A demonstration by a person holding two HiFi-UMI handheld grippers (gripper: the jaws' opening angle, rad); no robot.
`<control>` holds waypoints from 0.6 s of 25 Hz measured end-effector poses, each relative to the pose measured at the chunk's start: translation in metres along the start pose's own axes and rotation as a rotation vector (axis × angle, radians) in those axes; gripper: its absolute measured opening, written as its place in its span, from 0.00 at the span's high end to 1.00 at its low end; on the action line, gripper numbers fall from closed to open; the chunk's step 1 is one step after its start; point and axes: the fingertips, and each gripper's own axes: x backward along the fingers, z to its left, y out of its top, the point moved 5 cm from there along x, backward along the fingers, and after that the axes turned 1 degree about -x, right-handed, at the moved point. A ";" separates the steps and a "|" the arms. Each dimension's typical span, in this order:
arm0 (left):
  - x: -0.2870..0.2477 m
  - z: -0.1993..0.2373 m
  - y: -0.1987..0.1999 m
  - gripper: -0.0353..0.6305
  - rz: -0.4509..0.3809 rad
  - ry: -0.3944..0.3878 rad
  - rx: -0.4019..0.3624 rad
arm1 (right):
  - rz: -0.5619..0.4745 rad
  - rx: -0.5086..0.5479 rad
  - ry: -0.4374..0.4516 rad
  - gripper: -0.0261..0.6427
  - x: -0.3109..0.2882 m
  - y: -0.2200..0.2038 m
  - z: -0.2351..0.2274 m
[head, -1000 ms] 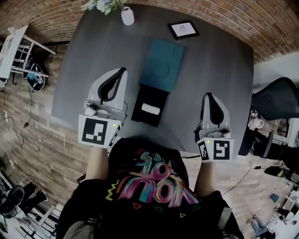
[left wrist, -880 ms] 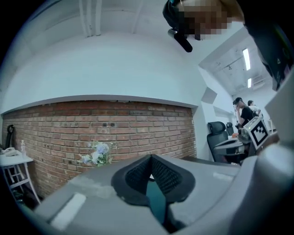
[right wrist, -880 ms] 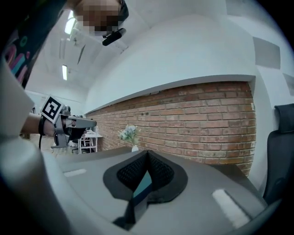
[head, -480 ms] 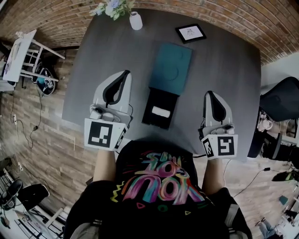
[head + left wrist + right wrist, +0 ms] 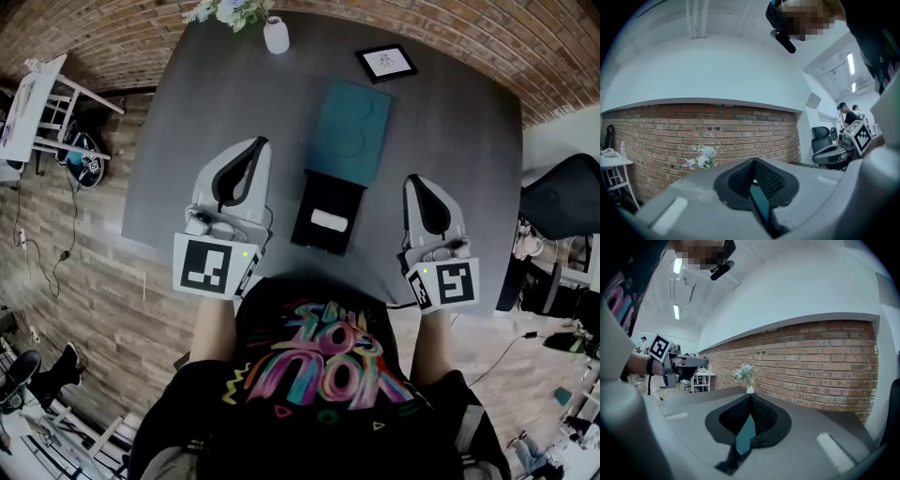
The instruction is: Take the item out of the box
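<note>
Inside the open box (image 5: 305,234) at the tabletop's (image 5: 450,122) near edge lay the white item (image 5: 327,220), untouched. Flanking it, the left tongs (image 5: 262,142) and right tongs (image 5: 412,178) were pressed together, empty. The reach seemed pending: one pair must open and dip in.

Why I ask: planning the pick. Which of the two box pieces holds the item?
The black tray nearer the person; a white item lies in it. The teal piece beyond carries nothing.

Nothing can be read for certain. The person's shirt (image 5: 323,361) carries colourful scrawled lettering that cannot be made out. The framed card (image 5: 386,63) on the desk (image 5: 187,141) has print too small to read. Square coded markers (image 5: 205,265) sit on the cubes of the left gripper (image 5: 255,148) and right gripper (image 5: 413,183).
</note>
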 end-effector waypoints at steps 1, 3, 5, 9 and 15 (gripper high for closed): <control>0.001 0.001 0.000 0.94 0.000 0.002 -0.001 | 0.007 0.004 0.013 0.96 -0.002 -0.001 0.003; 0.002 0.002 -0.001 0.94 -0.002 0.004 0.001 | 0.021 0.013 0.040 0.96 -0.005 -0.003 0.008; 0.004 0.004 -0.001 0.95 -0.003 0.007 0.003 | 0.033 0.019 0.064 0.96 -0.008 -0.004 0.014; 0.007 0.007 -0.003 0.95 -0.006 0.012 0.007 | 0.051 0.033 0.091 0.96 -0.013 -0.007 0.022; 0.006 0.005 -0.008 0.95 0.006 0.015 0.024 | 0.091 0.038 0.134 0.96 -0.020 -0.017 0.027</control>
